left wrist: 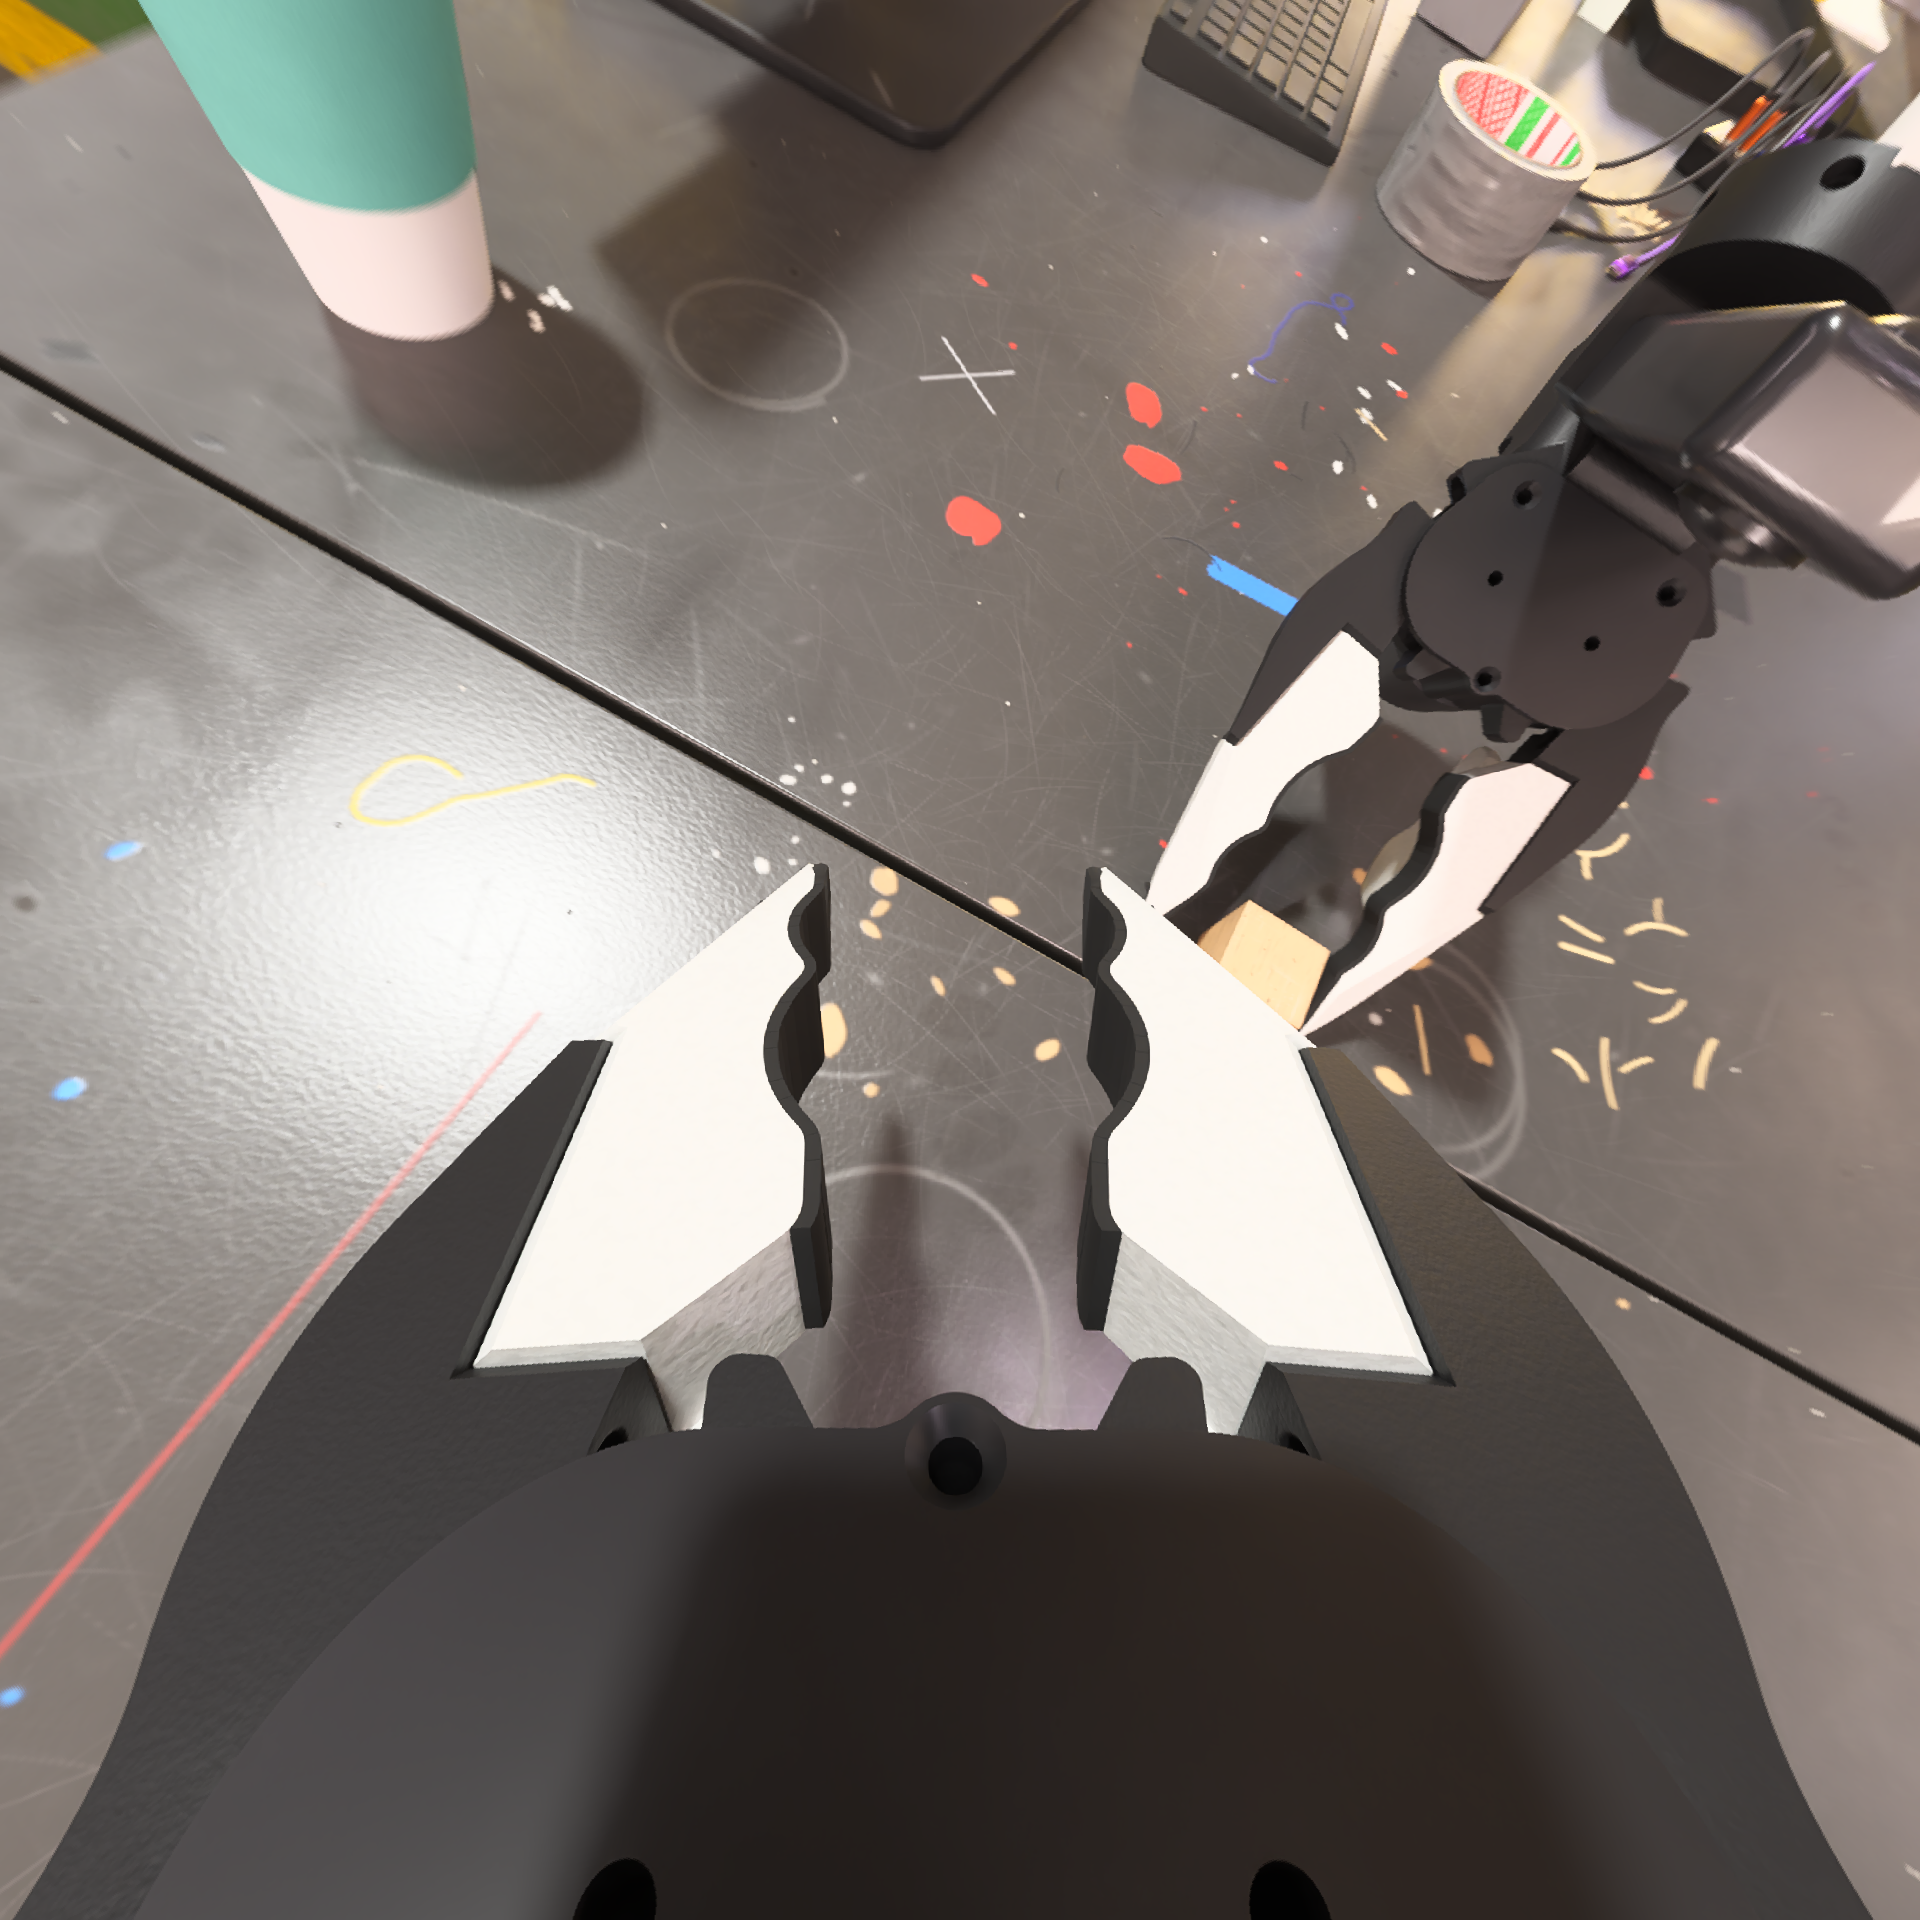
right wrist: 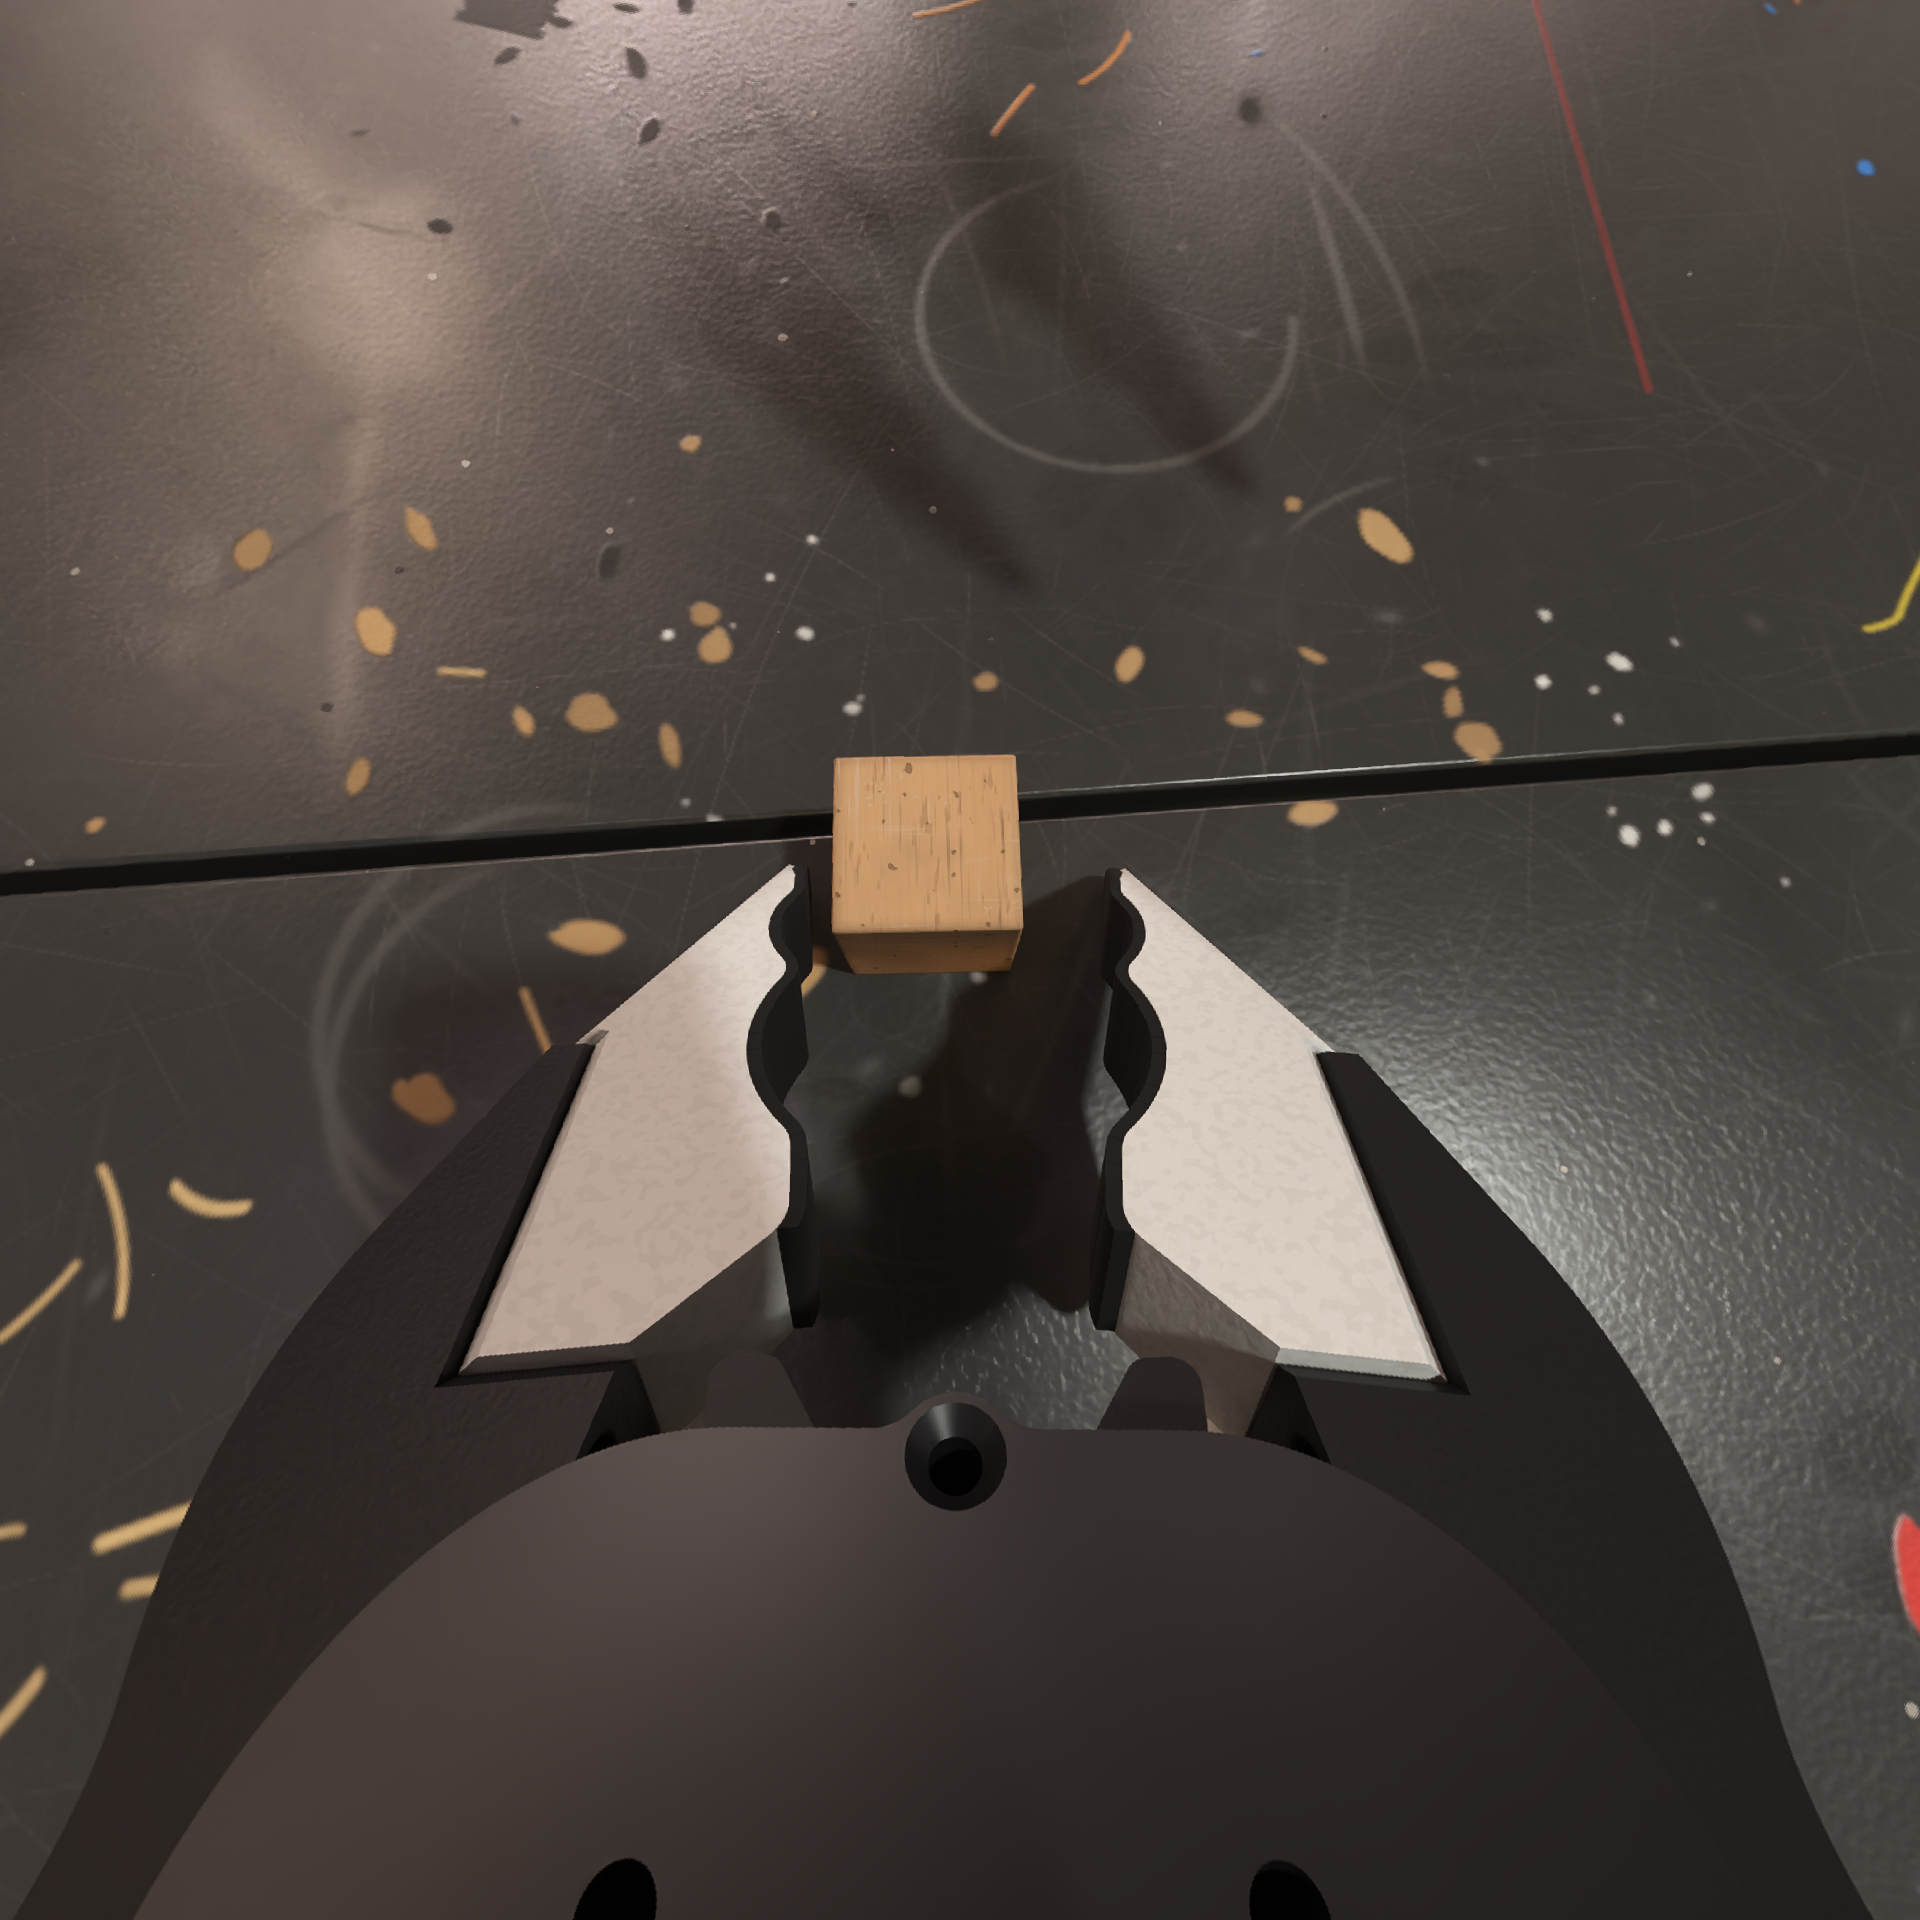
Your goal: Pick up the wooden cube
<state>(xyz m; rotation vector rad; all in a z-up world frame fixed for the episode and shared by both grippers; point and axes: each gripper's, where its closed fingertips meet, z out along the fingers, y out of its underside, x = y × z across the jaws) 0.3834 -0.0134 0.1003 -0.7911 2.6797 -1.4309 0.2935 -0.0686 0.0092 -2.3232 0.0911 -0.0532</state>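
Observation:
The wooden cube (right wrist: 925,862) is small and light brown and rests on the dark table across a seam between two panels. My right gripper (right wrist: 956,876) is open, and the cube sits between its fingertips, close to the left one, with a gap on the right. In the left wrist view the cube (left wrist: 1268,961) shows between the right gripper's (left wrist: 1236,964) fingertips, partly hidden by my own finger. My left gripper (left wrist: 956,883) is open and empty, just left of the cube and above the table.
A teal and white cup (left wrist: 343,156) stands at the far left. A tape roll (left wrist: 1486,166), a keyboard (left wrist: 1268,62) and cables lie at the far right. The table (left wrist: 312,935) is paint-spattered, with a seam (left wrist: 520,623) running diagonally.

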